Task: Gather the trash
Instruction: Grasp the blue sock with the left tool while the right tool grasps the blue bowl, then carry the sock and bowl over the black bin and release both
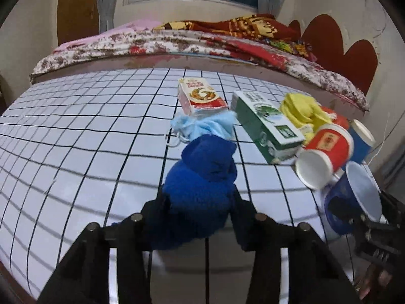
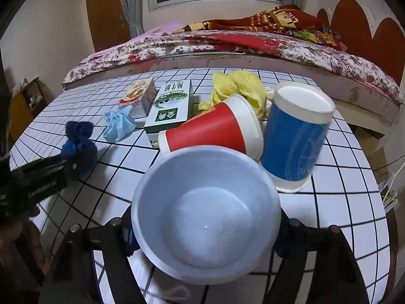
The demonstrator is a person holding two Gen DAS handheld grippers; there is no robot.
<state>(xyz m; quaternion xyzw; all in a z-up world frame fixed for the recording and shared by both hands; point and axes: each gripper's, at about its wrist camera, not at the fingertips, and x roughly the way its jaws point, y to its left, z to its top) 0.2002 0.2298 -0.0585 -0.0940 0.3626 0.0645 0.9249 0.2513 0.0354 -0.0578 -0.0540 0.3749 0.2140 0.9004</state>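
- Two grippers each take one piece of trash off the checked table (image 1: 76, 131).
- Left gripper (image 1: 200, 202) has its jaws pressed on the dark blue cloth wad (image 1: 202, 177), ready to lift.
- Right gripper (image 2: 205, 225) clasps the blue paper cup (image 2: 205, 217), mouth towards the camera.

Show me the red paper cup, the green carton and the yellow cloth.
red paper cup (image 2: 210, 129): right wrist view, on its red side.
green carton (image 2: 172, 109): right wrist view, top face.
yellow cloth (image 2: 235, 86): right wrist view, its crumpled middle.
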